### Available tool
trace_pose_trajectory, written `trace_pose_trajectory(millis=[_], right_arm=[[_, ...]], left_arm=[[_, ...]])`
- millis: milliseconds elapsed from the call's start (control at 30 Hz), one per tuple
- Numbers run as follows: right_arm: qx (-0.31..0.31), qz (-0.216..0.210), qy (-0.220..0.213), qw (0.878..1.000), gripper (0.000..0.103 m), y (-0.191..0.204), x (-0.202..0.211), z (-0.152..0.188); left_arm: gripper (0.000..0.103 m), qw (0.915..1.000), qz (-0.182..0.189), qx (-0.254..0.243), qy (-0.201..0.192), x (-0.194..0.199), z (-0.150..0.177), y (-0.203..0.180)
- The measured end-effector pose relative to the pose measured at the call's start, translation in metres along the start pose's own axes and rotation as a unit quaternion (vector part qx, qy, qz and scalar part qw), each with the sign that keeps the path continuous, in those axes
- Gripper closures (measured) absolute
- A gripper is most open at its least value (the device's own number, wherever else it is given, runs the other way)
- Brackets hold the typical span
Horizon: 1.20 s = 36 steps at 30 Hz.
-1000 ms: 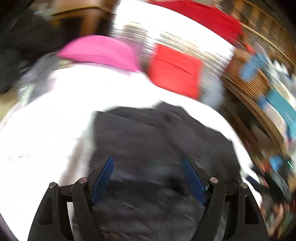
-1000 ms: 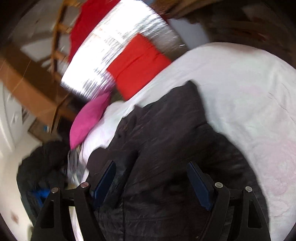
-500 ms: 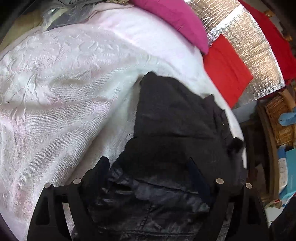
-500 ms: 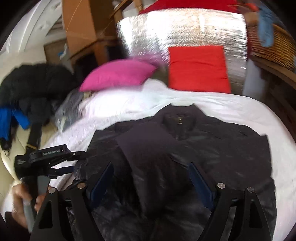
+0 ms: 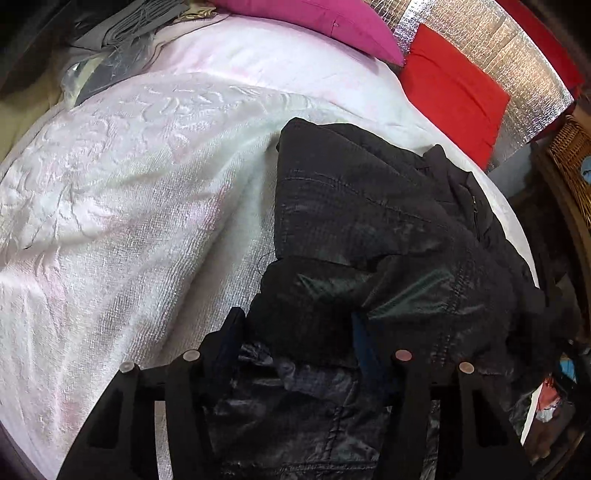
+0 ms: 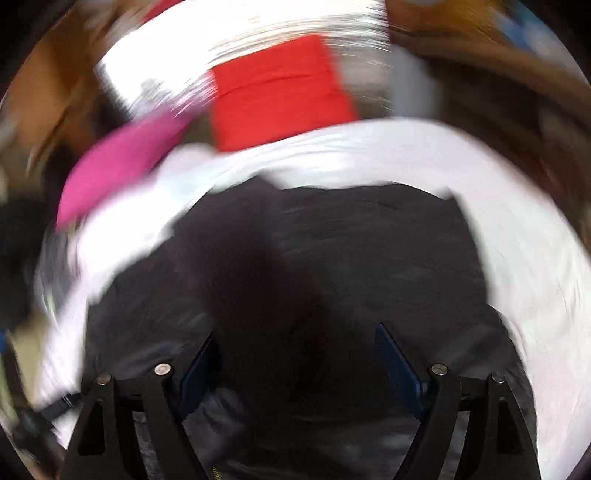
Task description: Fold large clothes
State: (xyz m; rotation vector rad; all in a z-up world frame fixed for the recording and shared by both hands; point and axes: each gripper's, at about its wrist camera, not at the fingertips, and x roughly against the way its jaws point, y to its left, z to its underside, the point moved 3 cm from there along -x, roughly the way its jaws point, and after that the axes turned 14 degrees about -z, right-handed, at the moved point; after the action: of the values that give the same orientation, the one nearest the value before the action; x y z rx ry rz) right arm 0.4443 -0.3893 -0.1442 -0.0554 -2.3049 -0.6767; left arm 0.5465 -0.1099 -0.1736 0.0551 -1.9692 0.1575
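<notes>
A black jacket (image 5: 388, 236) lies spread on a bed covered with a white textured blanket (image 5: 122, 206), its collar end toward a pink pillow (image 5: 325, 18) and a red cushion (image 5: 454, 92) that lean against a silvery foil panel (image 5: 517, 55). In the left wrist view the left gripper (image 5: 295, 332) sits low at the jacket's near edge, its 2 fingers spread apart with a bunched fold of the shiny dark fabric lying between them; the left finger (image 5: 231, 332) rests beside the fabric's edge over the blanket, and the blue pad of the right one is partly hidden under the cloth. Whether the fabric is actually pinched I cannot tell. A wicker basket (image 5: 572, 147) stands at the far right of the bed. The right wrist view is heavily motion-blurred: the right gripper (image 6: 295, 354) hangs over the jacket (image 6: 332, 258) with its 2 blue-padded fingers (image 6: 397, 363) wide apart and nothing between them, the red cushion (image 6: 277, 96) and pink pillow (image 6: 122, 166) smeared beyond it.
</notes>
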Motion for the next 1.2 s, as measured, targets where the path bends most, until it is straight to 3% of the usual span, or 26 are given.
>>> trace_pose_trajectory(millis=[100,200,267,367,433,467,500,600,667,733,800,867,1000,1033,1133,1167,1200], right_arm=[[-0.098,-0.074,-0.014,0.992,0.016,-0.046,0.022,-0.003],[-0.166,-0.176,-0.006,0.97,0.016,-0.067,0.019,0.002],[-0.192,-0.203,-0.005,0.96,0.016,-0.077,0.013,0.004],[-0.218,-0.204,0.004,0.954,0.017,-0.089,0.0,0.007],[-0.218,-0.198,0.003,0.956,0.04,-0.088,-0.007,0.009],[-0.209,-0.186,0.001,0.96,0.081,-0.085,-0.006,0.01],[-0.19,-0.155,0.006,0.97,0.091,-0.081,-0.006,0.009],[-0.127,-0.125,-0.013,0.984,0.092,-0.062,0.007,-0.002],[-0.054,-0.11,-0.051,0.991,0.092,-0.036,0.026,-0.017],[0.002,-0.101,-0.098,0.99,0.093,-0.016,0.045,-0.032],[0.017,-0.104,-0.116,0.988,0.092,-0.015,0.046,-0.042],[0.003,-0.086,-0.099,0.991,0.092,-0.03,0.029,-0.048],[-0.049,-0.052,0.004,0.997,0.088,-0.075,-0.025,-0.035],[-0.068,-0.066,0.012,0.995,0.086,-0.084,-0.029,-0.031],[-0.112,-0.117,-0.02,0.987,0.082,-0.097,-0.007,-0.029],[-0.118,-0.127,-0.03,0.985,0.076,-0.099,0.0,-0.029],[-0.119,-0.136,-0.047,0.982,0.061,-0.103,0.014,-0.032]], left_arm=[[0.045,0.9999,-0.008,-0.008,-0.007,0.006,-0.001,-0.002],[0.045,0.9997,-0.014,-0.014,-0.017,0.006,-0.002,-0.003],[0.045,0.9996,-0.013,-0.015,-0.021,0.009,-0.004,-0.004],[0.045,0.9993,-0.012,-0.015,-0.033,0.018,-0.007,-0.008],[0.048,0.9986,-0.019,-0.023,-0.044,0.02,-0.007,-0.011],[0.049,0.9984,-0.022,-0.025,-0.046,0.021,-0.006,-0.012],[0.05,0.9981,-0.025,-0.026,-0.05,0.022,-0.006,-0.013],[0.051,0.996,-0.038,-0.028,-0.076,0.032,-0.008,-0.018],[0.051,0.9939,-0.049,-0.027,-0.095,0.039,-0.009,-0.02],[0.051,0.9927,-0.056,-0.027,-0.103,0.041,-0.008,-0.024],[0.051,0.9931,-0.06,-0.035,-0.094,0.036,-0.008,-0.027],[0.051,0.9931,-0.067,-0.045,-0.086,0.03,-0.006,-0.032],[0.051,0.9902,-0.087,-0.065,-0.087,0.027,-0.003,-0.043],[0.051,0.9905,-0.088,-0.063,-0.085,0.026,-0.003,-0.045],[0.051,0.9915,-0.084,-0.055,-0.083,0.028,-0.002,-0.051],[0.051,0.9912,-0.084,-0.055,-0.086,0.031,-0.002,-0.049],[0.051,0.9905,-0.085,-0.056,-0.092,0.035,-0.003,-0.05]])
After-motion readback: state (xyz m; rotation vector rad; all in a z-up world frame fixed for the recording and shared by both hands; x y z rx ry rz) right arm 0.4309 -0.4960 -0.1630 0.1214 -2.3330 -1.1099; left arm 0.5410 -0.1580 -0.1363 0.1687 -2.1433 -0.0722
